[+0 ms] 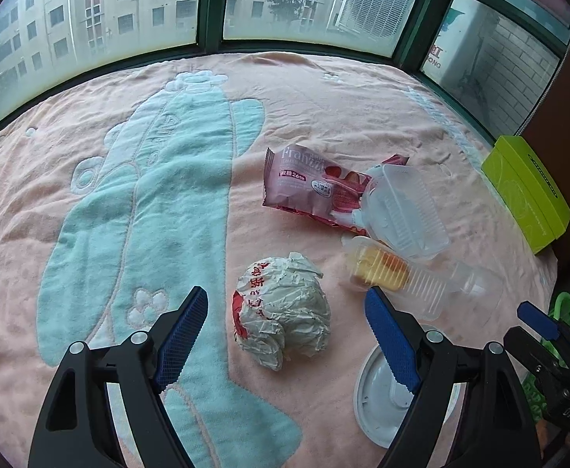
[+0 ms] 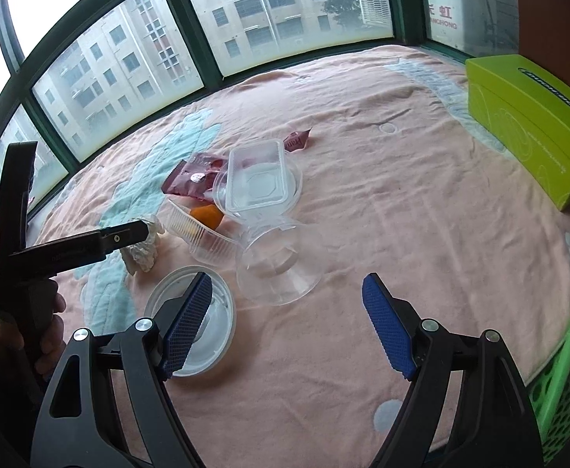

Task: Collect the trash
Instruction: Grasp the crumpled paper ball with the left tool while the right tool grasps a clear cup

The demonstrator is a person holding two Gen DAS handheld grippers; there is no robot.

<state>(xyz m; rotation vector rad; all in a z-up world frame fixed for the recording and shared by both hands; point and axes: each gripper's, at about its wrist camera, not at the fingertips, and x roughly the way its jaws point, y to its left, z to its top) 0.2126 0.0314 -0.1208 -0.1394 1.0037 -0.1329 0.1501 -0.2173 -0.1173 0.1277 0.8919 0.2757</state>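
blanket (image 1: 324, 109): fuzzy cloth | wad (image 1: 285, 312): crumpled paper | cup (image 2: 277, 269): clear plastic

One wrapper (image 1: 311, 185), one paper ball (image 1: 283, 312), one lid (image 1: 382, 397), one green box (image 1: 526, 191).

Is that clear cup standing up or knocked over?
Knocked over. The clear cup lies on its side on the blanket, its round mouth facing the right gripper's camera, beside the white lid.

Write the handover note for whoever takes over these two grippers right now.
Left gripper: open, empty, jaws either side of the crumpled paper ball.
Right gripper: open, empty, near the white lid and clear cup.
On the blanket: pink wrapper, two clear trays, one with food.
Green basket: at the edge, contents unseen.
Done: nothing evident. Left: collect everything.
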